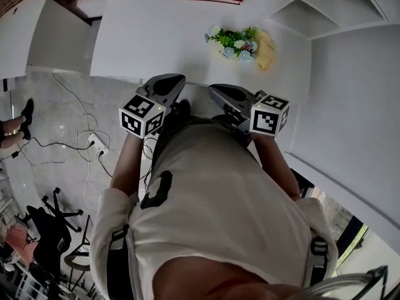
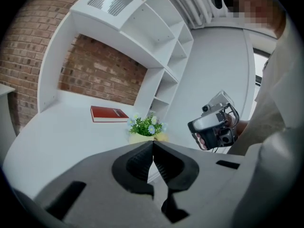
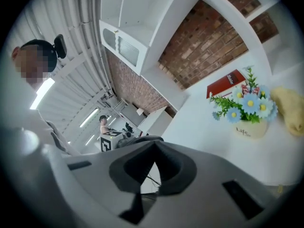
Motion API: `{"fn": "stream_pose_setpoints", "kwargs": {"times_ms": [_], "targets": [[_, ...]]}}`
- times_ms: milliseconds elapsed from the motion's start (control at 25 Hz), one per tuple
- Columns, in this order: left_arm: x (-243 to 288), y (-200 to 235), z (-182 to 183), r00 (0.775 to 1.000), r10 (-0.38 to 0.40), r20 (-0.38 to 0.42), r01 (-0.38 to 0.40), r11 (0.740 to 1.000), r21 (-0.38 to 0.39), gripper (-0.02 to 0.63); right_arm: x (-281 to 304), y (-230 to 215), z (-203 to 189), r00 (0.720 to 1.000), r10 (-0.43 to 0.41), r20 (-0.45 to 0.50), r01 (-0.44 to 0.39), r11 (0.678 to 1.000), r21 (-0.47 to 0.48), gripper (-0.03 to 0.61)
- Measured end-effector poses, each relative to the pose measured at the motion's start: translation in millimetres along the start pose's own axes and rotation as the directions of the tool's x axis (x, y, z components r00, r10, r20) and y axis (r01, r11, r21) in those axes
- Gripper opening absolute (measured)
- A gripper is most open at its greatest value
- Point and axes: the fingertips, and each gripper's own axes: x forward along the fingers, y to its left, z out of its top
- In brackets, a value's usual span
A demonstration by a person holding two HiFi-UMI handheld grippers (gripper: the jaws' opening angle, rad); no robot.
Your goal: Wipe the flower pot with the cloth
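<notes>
We see the flower pot (image 3: 251,128) holding blue flowers, its lettering too blurred to read, with our left gripper (image 2: 153,143) and right gripper (image 3: 154,145) both pressed together, empty.

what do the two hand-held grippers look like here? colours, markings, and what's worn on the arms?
Both alike: the left hand-held gripper and right hand-held gripper have matte grey moulded shells with black ribbed inner pads. Each carries a white cube with black square markers. The person wears a pale short-sleeved shirt with black shoulder straps.
</notes>
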Motion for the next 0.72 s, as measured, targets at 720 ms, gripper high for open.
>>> {"fn": "stream_pose_setpoints", "kwargs": {"times_ms": [720], "targets": [[51.5, -251.6, -22.9, 0.92, -0.391, 0.035, 0.393, 0.913, -0.107, 0.021, -169.6, -3.1, -66.7, 0.975, 0.03, 0.22, -0.047, 0.996, 0.073, 0.009]]}}
